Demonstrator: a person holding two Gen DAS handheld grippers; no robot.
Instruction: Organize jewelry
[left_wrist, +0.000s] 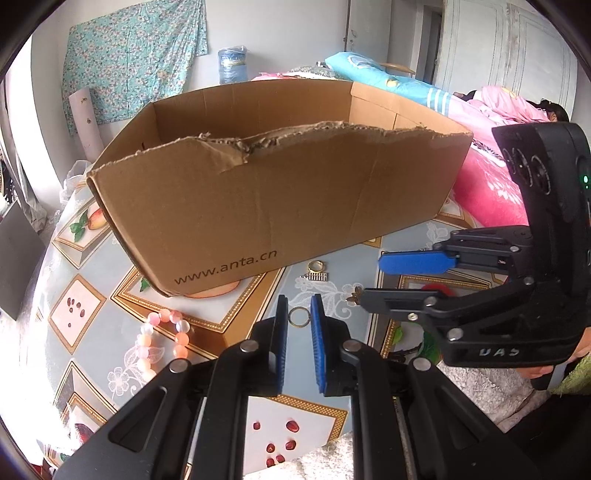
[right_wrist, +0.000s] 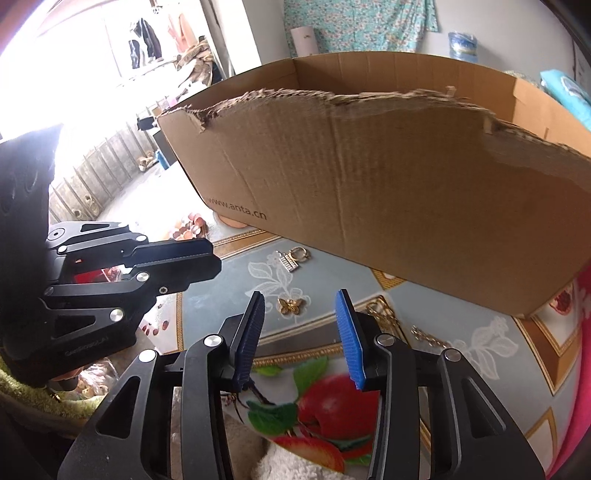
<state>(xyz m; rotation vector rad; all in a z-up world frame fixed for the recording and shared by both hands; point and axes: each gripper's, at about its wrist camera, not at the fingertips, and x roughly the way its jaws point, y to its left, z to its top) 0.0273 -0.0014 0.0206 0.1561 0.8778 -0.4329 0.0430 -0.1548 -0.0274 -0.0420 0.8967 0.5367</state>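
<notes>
A gold butterfly brooch (right_wrist: 291, 305) lies on the patterned tablecloth (right_wrist: 229, 295), between the tips of my right gripper (right_wrist: 300, 303), which is open, its pads clear of the brooch. A thin gold ring (left_wrist: 298, 316) lies just past the tips of my left gripper (left_wrist: 300, 314), whose pads stand a narrow gap apart with nothing in them. Nearer the torn cardboard box (left_wrist: 277, 192) sit a wider gold ring (left_wrist: 316, 265) and an abacus charm (left_wrist: 314, 277). A pink bead bracelet (left_wrist: 162, 339) lies to the left, and a gold chain (right_wrist: 382, 314) to the right.
The box (right_wrist: 388, 177) fills the back of the table, open at the top. A bed with pink bedding (left_wrist: 487, 192) stands right of the table. White fluffy cloth (left_wrist: 480, 391) lies at the near edge. The two grippers are close side by side.
</notes>
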